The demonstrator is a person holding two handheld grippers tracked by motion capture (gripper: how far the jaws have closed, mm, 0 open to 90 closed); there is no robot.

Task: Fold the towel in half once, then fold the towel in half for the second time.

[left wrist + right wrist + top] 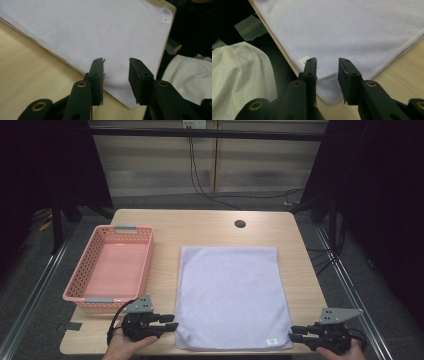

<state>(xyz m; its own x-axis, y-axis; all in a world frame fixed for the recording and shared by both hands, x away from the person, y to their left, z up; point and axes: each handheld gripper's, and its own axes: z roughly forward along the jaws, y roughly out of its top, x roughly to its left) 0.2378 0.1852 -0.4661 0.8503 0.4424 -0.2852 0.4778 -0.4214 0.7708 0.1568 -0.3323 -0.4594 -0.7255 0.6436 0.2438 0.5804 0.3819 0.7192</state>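
A pale lavender towel [231,295] lies flat in the middle of the wooden table [200,227], with a small white label near its front right corner. My left gripper [172,322] is open at the towel's front left corner [130,103], its jaws straddling the edge. My right gripper [294,333] is open at the front right corner [332,98], jaws on either side of the hem beside the label [303,60]. Nothing is held between either pair of jaws.
A pink plastic basket [111,265] with grey handles stands empty on the left side of the table. A round cable hole [240,224] sits near the far edge. Cables run along the floor behind the table.
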